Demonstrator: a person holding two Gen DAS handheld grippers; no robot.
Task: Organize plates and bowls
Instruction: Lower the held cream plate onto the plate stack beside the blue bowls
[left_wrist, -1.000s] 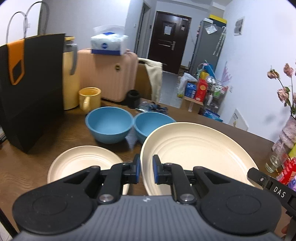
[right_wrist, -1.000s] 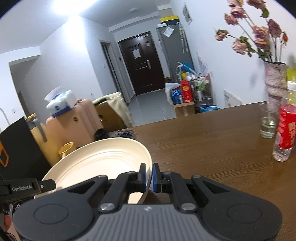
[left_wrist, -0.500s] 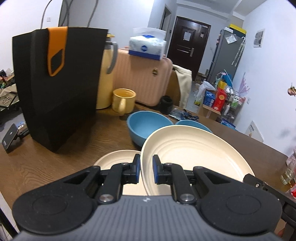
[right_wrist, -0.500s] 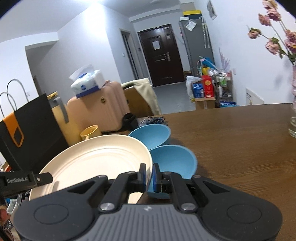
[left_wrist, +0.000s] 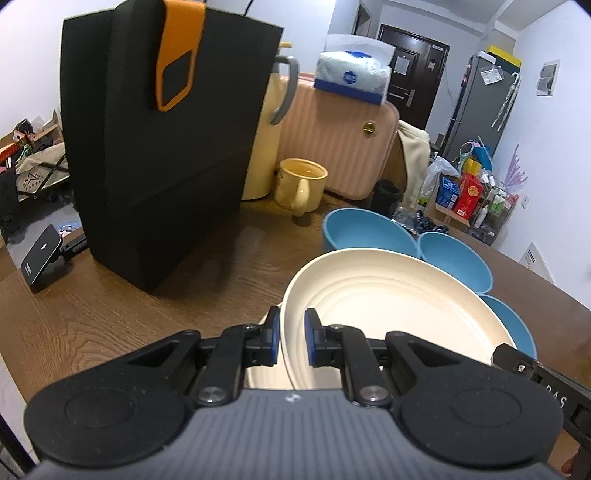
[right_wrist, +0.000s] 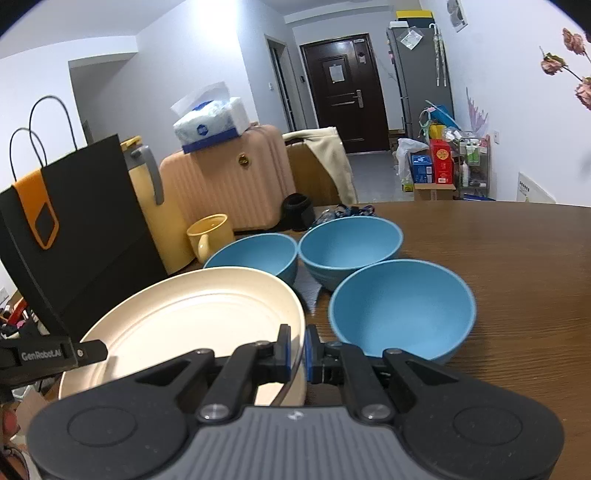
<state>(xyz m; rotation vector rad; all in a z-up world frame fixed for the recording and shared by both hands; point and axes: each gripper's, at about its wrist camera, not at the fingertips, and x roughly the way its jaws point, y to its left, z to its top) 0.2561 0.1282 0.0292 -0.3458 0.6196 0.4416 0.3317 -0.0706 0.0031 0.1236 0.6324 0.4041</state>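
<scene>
Left gripper (left_wrist: 291, 341) clamped on near rim of big plate (left_wrist: 391, 306); right gripper (right_wrist: 296, 349) clamped on opposite rim. Plate held above table (left_wrist: 92, 317), directly over small plate (left_wrist: 264, 373) (mostly hidden). Three blue bowls (right_wrist: 400, 306) clustered just beyond, nearest one close beside plate's right edge. Yellow mug (left_wrist: 301, 184) behind bowls, black bag (left_wrist: 159, 155) to the left, upright. Pink suitcase (right_wrist: 229, 188) past table's far edge.
</scene>
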